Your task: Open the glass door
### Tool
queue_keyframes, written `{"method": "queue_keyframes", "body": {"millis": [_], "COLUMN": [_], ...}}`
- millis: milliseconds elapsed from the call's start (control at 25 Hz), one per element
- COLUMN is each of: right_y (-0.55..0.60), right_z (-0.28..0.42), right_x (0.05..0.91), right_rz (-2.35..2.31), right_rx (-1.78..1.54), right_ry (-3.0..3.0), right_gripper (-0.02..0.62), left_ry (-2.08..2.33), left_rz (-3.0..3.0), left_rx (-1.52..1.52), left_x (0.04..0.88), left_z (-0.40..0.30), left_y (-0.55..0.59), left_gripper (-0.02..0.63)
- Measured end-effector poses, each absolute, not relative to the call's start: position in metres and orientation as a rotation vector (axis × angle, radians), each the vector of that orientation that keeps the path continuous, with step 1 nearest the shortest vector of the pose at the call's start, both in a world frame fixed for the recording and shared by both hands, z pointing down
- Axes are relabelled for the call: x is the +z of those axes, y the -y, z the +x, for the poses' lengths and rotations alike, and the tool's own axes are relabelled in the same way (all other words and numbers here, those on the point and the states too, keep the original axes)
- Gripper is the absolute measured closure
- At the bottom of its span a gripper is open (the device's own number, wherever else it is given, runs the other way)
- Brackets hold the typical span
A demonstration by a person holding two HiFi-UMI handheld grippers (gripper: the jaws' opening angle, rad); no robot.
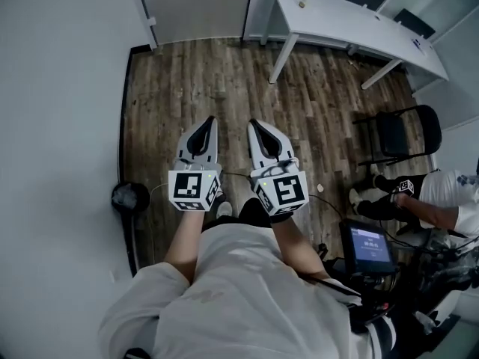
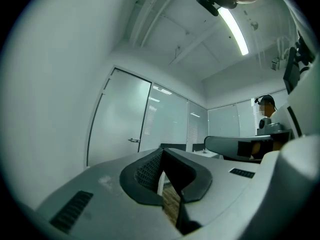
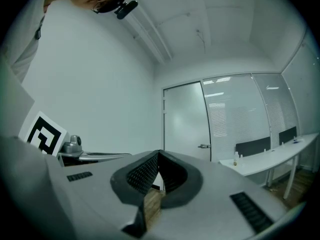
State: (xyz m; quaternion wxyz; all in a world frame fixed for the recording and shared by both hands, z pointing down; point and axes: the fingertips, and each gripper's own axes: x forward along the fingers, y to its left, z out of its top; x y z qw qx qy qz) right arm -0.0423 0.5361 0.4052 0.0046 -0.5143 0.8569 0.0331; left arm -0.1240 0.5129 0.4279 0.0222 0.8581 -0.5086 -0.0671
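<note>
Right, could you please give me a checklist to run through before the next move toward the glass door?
1. Left claw empty: ok, shut on nothing.
2. Right claw empty: ok, shut on nothing.
3. Door handle in sight: ok, both gripper views show it.
4. Glass door closed: ok, it appears to sit flush in its frame.
5. Handle within reach: not ok, it looks well ahead of both claws.
6. Wooden floor ahead free of obstacles: ok; the white table stands off to the right.
</note>
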Motion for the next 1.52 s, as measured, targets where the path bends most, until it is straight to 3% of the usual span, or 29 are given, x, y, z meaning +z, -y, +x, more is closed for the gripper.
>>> {"method": "queue_keyframes", "body": {"millis": [520, 1040, 1520], "right_y": [-0.403, -0.195, -0.064], "right_z": [0.007, 0.153, 0.12], "right_x": [0.411, 0.354, 0.387], "right_rz": [-1.556, -1.504, -1.46], "right_rx": [0.101, 0.167, 0.102], "right_ry": [-2.674, -2.595, -2.683], "right_gripper": [0.6, 0.6, 0.6], "left_ry": [1.612, 1.734, 1.807], "left_rz": [2.631, 2.705, 2.586], "left_rx": [-0.199, -0.163, -0.187], "left_x": [0.445, 0.384, 0.409], "left_z": [-0.075, 0.06, 0.02], "left_y": [-0.395, -0.211, -0.077], "left_gripper": [0.606, 0.606, 0.606]}}
